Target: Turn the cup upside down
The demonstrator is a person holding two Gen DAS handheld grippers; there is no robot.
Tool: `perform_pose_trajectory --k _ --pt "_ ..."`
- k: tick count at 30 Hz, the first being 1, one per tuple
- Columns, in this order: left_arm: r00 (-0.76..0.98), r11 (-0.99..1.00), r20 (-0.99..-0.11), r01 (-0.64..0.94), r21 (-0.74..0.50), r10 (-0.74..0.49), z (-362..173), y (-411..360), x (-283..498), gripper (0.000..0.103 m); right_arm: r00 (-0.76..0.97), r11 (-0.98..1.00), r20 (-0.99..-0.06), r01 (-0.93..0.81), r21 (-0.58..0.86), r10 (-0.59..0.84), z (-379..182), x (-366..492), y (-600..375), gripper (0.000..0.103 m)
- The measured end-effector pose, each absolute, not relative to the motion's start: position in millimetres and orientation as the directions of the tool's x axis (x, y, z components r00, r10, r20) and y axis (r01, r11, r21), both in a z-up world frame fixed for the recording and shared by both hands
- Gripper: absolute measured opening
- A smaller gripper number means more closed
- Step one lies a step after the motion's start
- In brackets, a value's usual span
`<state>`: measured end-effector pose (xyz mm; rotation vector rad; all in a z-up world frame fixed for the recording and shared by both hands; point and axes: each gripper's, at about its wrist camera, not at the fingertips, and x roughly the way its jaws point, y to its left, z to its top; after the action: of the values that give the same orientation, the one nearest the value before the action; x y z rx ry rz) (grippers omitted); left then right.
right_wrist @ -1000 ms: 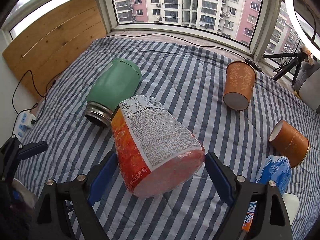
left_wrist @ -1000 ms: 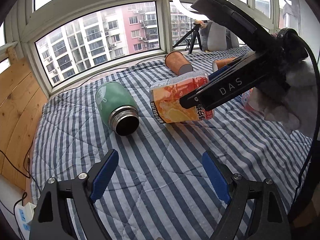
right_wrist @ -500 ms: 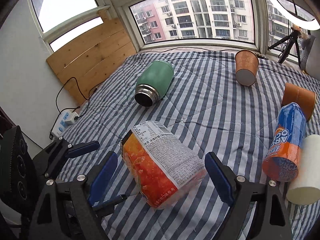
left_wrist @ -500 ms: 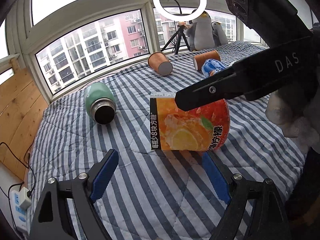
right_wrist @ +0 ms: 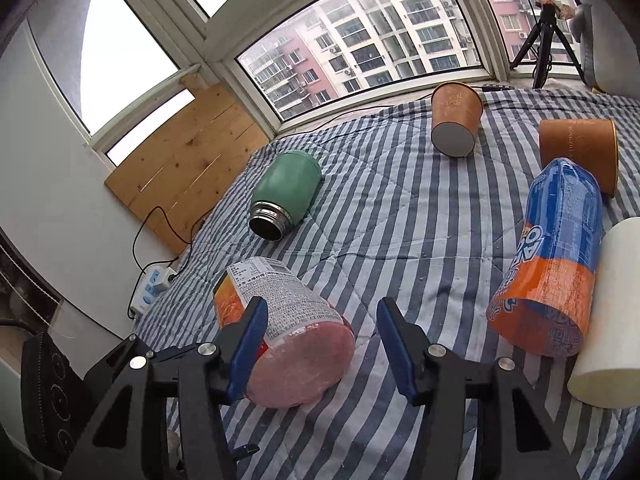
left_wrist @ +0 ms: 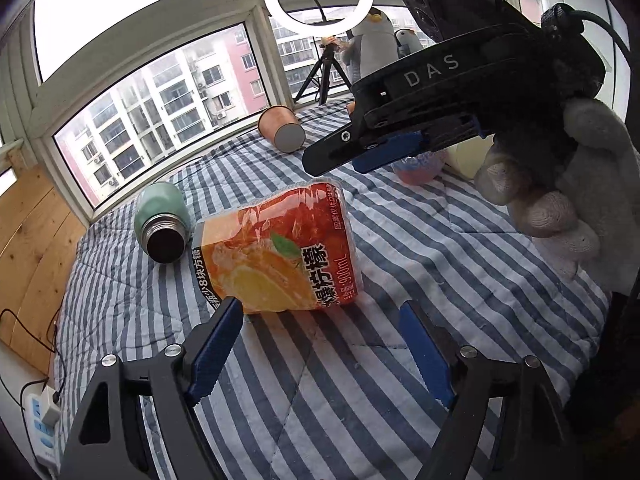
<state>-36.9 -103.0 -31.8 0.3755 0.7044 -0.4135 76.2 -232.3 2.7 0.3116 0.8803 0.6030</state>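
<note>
Both tongs spread, orange cup point(left_wrist: 276, 252) on quilt, between left tongs point(left_wrist: 320, 344).

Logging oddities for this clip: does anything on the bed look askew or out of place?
Yes. The orange cup stands mouth-down but tilted on the soft striped quilt, released by the right tool. The green flask and a brown paper cup lie on their sides. Nothing looks spilled.
</note>
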Motion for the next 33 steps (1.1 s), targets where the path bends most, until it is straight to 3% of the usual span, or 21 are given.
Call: perform_pose_trajectory --k 2,5,13,25,33 --pt "0.694 0.86 -0.685 0.471 0.196 -0.224 -34 -106 -31 0.08 0.492 0.802 -0.634 -0.341 0.49 0.596 -2 85 -232 0.05" --pt "0.703 0.877 -0.684 0.438 0.2 -0.195 -38 -106 -24 0.076 0.464 0.8 -0.652 -0.327 0.504 0.6 -10 94 -227 0.04" --pt "0.741 0.882 -0.656 0.396 0.257 -0.141 -41 -79 -25 0.071 0.404 0.753 -0.636 -0.372 0.543 0.657 -12 70 -224 0.04" --pt "0.734 0.889 -0.651 0.412 0.2 -0.193 -36 -34 -26 0.07 0.459 0.733 -0.601 -0.581 0.354 0.654 -5 16 -195 0.04" --pt "0.699 0.887 -0.671 0.441 0.133 -0.247 -38 -25 -18 0.058 0.472 0.737 -0.623 -0.619 0.27 0.624 -11 16 -172 0.04"
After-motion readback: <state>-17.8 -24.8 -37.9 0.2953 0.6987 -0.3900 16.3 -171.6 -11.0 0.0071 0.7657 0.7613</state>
